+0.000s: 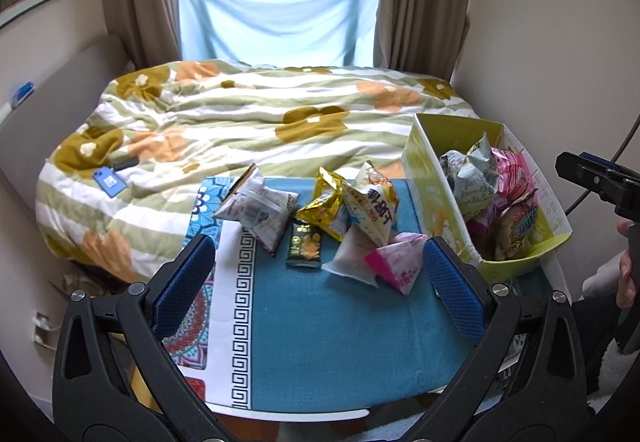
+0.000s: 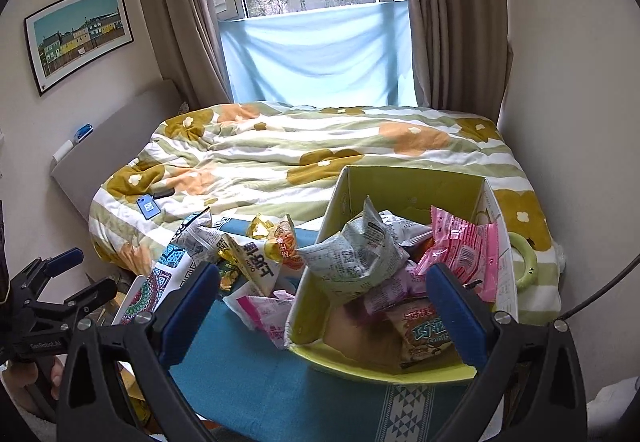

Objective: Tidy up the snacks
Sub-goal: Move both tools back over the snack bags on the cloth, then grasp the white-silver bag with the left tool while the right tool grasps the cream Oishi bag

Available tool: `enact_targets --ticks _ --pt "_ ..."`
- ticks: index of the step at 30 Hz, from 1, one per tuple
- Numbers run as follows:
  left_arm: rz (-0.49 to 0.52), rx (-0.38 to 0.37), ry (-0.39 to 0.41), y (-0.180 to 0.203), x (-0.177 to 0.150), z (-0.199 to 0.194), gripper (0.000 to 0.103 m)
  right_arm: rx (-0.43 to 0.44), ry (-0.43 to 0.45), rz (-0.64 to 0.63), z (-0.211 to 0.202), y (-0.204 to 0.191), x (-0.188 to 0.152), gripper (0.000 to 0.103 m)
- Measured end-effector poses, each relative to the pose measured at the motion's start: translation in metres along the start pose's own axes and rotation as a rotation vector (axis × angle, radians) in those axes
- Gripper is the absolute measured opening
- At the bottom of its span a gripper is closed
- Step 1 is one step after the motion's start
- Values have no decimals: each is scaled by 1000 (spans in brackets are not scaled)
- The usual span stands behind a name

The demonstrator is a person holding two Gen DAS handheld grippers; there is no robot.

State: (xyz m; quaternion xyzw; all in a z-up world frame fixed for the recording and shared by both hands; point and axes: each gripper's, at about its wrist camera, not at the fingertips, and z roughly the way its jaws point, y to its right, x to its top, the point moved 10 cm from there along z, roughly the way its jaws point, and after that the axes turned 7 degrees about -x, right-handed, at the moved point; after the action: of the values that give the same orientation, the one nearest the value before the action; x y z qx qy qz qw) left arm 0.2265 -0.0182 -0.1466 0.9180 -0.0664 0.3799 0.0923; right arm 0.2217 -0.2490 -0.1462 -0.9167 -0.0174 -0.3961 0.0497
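Spread wide and holding nothing: left gripper (image 1: 318, 278), poised above a blue cloth (image 1: 332, 326) on a small table at the foot of a bed (image 1: 240, 114). Likewise wide open and empty: right gripper (image 2: 322, 316), over the near end of a yellow-green box (image 2: 400, 372) half full of snack packets (image 2: 356, 262). Loose on the cloth just left of the box: a pink packet (image 1: 396, 262), a gold one (image 1: 324, 206), a dark one (image 1: 304, 246) and a grey one (image 1: 260, 210).
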Motion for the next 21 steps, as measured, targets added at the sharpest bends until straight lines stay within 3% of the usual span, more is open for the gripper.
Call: enact_targets --ticks 11,21 --pt "73 -86 -42 -78 20 25 103 -35 -31 40 27 -79 -5 102" --pt "193 -207 -144 -114 33 110 103 -129 -70 93 79 -128 -11 103"
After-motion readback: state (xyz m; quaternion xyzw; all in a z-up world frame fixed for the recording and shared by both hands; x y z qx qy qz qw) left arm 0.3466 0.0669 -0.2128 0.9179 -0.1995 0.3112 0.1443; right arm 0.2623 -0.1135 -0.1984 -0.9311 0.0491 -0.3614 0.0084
